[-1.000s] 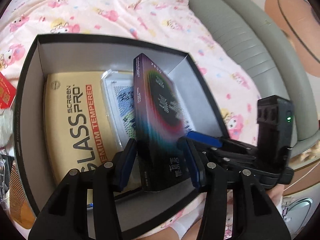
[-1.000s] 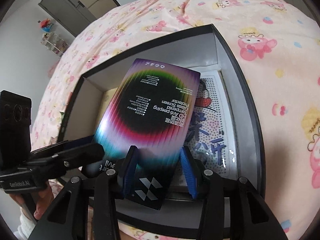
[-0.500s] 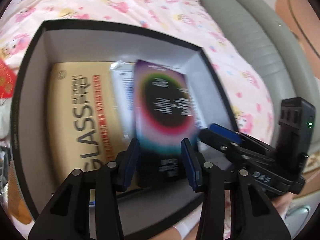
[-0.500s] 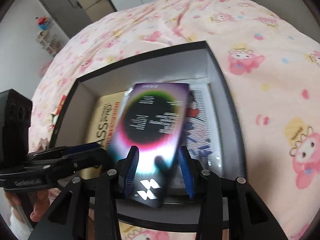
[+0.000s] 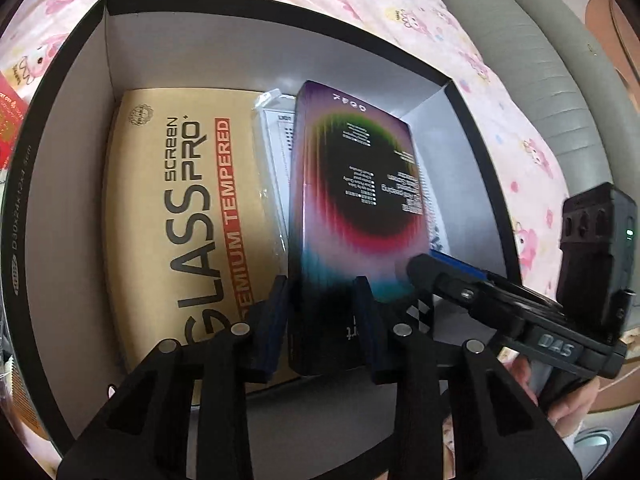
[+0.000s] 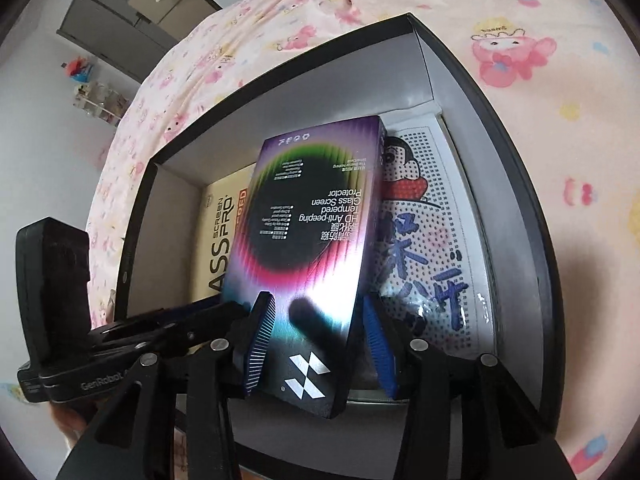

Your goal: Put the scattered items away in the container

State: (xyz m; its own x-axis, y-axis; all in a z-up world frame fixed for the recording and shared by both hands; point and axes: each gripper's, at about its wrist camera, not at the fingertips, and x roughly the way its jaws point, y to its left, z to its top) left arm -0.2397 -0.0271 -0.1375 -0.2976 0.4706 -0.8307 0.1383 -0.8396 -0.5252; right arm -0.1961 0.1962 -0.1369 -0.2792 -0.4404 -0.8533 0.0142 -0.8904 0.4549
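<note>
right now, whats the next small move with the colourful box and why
Probably lower the near end of the colourful box until it lies flat. The right gripper holds it tilted inside the black container, over the gold box and bead-art bag, so letting go now might drop it askew.

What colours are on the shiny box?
Shiny box: black middle ringed green, pink, purple, teal. Right wrist view.

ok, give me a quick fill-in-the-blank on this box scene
The container sits on a ____ cartoon-print bedsheet.
The tan package inside it reads GLASS SCREEN ____.
In the right wrist view, the bead picture lies to the ____ of the rainbow box.
Missing words: pink; PRO; right.
</note>
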